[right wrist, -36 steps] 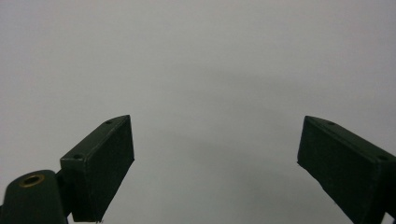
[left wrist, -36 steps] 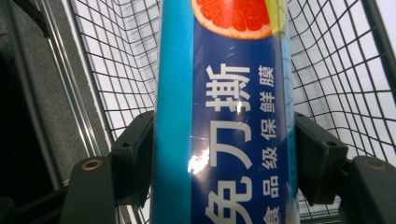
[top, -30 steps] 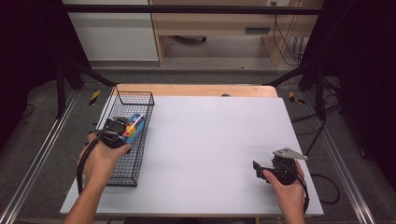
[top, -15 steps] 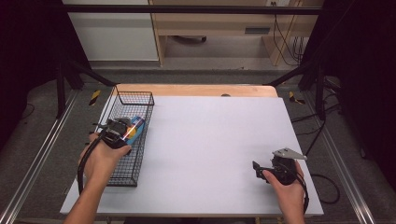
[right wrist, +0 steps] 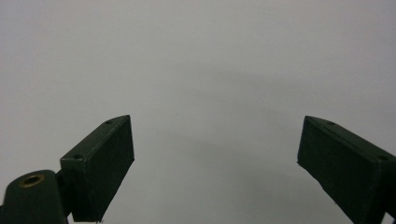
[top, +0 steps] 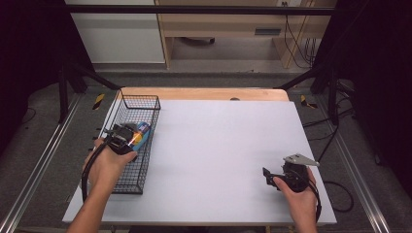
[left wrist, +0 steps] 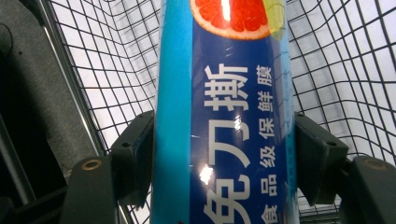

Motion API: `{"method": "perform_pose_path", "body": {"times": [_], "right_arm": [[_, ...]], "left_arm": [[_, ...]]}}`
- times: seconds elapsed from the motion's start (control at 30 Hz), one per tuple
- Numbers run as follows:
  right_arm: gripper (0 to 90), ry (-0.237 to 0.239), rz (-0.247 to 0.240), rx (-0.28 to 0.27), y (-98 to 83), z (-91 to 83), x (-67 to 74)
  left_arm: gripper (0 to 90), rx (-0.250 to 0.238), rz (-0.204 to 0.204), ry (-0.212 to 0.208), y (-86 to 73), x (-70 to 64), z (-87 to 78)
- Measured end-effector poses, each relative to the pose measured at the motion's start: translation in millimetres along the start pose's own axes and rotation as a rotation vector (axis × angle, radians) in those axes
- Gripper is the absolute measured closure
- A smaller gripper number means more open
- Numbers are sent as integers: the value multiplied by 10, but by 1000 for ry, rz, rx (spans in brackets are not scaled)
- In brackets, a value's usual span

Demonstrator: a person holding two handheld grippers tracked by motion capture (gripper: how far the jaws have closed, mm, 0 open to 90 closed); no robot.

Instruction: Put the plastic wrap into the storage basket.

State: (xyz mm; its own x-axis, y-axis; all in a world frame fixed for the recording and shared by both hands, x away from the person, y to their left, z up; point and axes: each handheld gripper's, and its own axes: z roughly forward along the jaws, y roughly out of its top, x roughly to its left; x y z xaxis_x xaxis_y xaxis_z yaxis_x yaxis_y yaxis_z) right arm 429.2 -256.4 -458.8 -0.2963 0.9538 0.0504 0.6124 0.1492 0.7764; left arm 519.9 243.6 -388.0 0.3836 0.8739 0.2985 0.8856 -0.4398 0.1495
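the left gripper [left wrist: 224, 154] gripped a blue box [left wrist: 224, 116] of cling film, jaws clenched on both sides, over the wire basket [top: 127, 182] at the table's [top: 218, 145] left. the right gripper [top: 272, 175] rested parted, empty. setting the box down well probably meant lowering it level before releasing.

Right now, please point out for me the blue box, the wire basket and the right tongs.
blue box [left wrist: 233, 121]: left gripper view, on its printed blue face between the jaws.
wire basket [top: 127, 180]: high view, on the mesh near its front end.
right tongs [right wrist: 215, 168]: right gripper view, midway between the two open tips.
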Motion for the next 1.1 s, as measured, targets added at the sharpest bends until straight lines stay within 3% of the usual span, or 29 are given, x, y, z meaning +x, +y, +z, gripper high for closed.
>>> {"method": "perform_pose_path", "body": {"times": [0.37, 0.47, 0.63, 0.73, 0.77, 0.83, 0.93, 0.97, 1.0, 1.07, 1.1], "right_arm": [[109, -1, -1, -2, 2, -3, 0], [109, 0, -1, -3, 2, -5, -2], [108, 1, -1, -5, 3, -1, 5], [108, 1, 3, -4, 5, -5, 10], [108, 1, 3, -4, 5, -5, 10], [106, 0, 2, -2, 5, -3, 10], [100, -2, -8, -6, 5, 2, 8], [95, -1, -9, -9, 5, 2, 12], [95, -1, -9, -9, 5, 2, 12], [89, -2, -13, -16, 8, -2, 15], [89, -2, -13, -16, 8, -2, 15]], "left_arm": [[315, -1, 3, 4, 0, -8, 2], [297, -34, -6, 0, -22, -5, -30], [238, -122, -11, -4, -90, -6, -169], [156, -223, -28, -5, -145, 15, -291], [143, -223, -28, -5, -145, 15, -291], [136, -296, -58, -34, -170, 33, -383], [85, -370, -62, -43, -186, 19, -512], [81, -421, -65, -68, -197, -10, -564], [72, -421, -65, -68, -197, -10, -564], [60, -486, -54, -81, -202, -78, -644], [60, -486, -54, -81, -202, -78, -644]]}}
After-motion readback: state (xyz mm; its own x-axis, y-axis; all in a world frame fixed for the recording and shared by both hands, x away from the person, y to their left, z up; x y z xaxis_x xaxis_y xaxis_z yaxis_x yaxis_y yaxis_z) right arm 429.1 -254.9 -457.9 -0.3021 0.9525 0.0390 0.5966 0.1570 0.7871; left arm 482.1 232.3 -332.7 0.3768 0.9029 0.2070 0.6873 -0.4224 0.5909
